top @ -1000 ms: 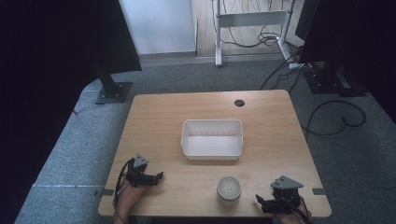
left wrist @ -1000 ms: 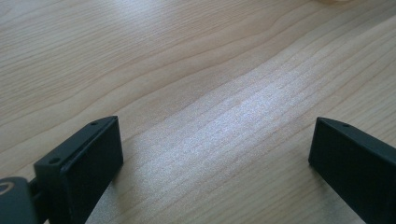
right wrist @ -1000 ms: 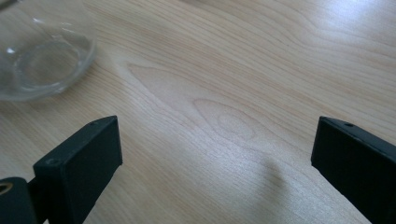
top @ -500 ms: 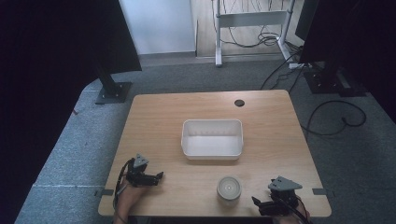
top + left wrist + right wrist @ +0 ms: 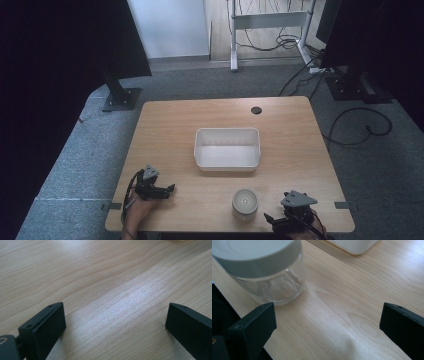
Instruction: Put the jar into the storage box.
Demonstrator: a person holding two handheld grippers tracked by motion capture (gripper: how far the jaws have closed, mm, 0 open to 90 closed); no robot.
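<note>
Resting at the near left of the worktop, the left claw has its jaws spread wide over bare wood. A clear jar with a grey lid stands upright near the front edge, apart from the white tray beyond it. Right claw, jaws wide, sits just right of the jar, not touching.

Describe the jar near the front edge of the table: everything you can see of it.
The jar is a small round one with a clear, glass-like body and a pale grey-white screw lid, which is on. It stands upright on the wooden table, close to the front edge, nearer than the white tub and apart from it. It looks empty, though the glass blurs this. Nothing grips it: the right tongs are open just beside it, one jaw close to its base.
</note>
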